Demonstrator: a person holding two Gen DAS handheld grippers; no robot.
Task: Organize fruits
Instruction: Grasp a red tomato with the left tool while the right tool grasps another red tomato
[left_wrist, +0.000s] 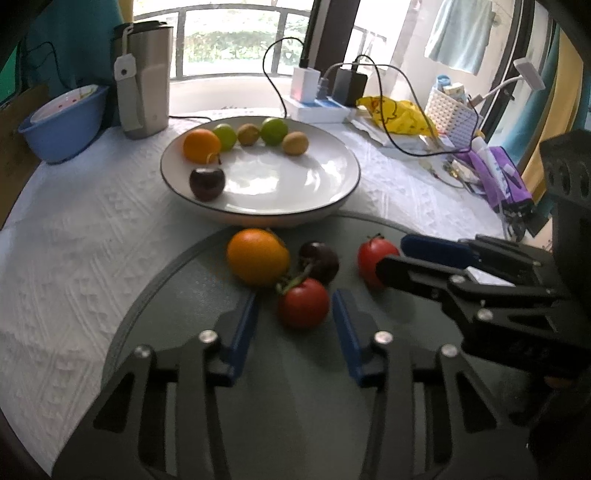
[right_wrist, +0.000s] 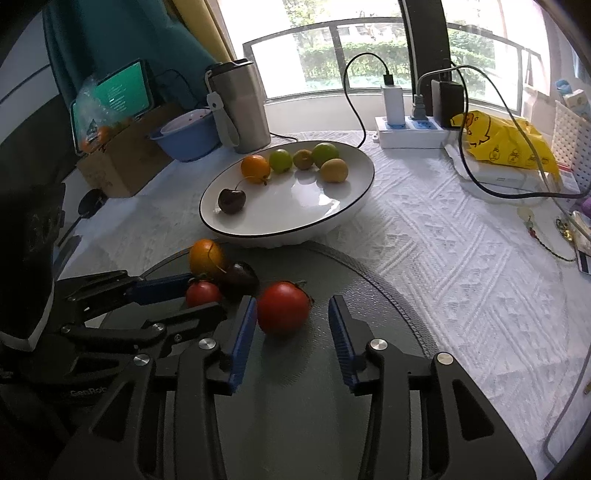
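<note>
On the mat (left_wrist: 177, 302), each gripper, left (left_wrist: 295, 314) and right (right_wrist: 291, 325), is spread around a tomato (left_wrist: 303, 302), not pinching yet; next they must squeeze and lift to the plate (left_wrist: 295, 206).

We see two red tomatoes (left_wrist: 303, 302), an orange (left_wrist: 257, 256) and a dark cherry (left_wrist: 319, 261) clustered on the grey mat (left_wrist: 184, 295); six fruits rest in the white plate (left_wrist: 325, 206).

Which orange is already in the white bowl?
The far orange, beside a green fruit inside the white bowl. The other orange sits on the dark mat.
</note>
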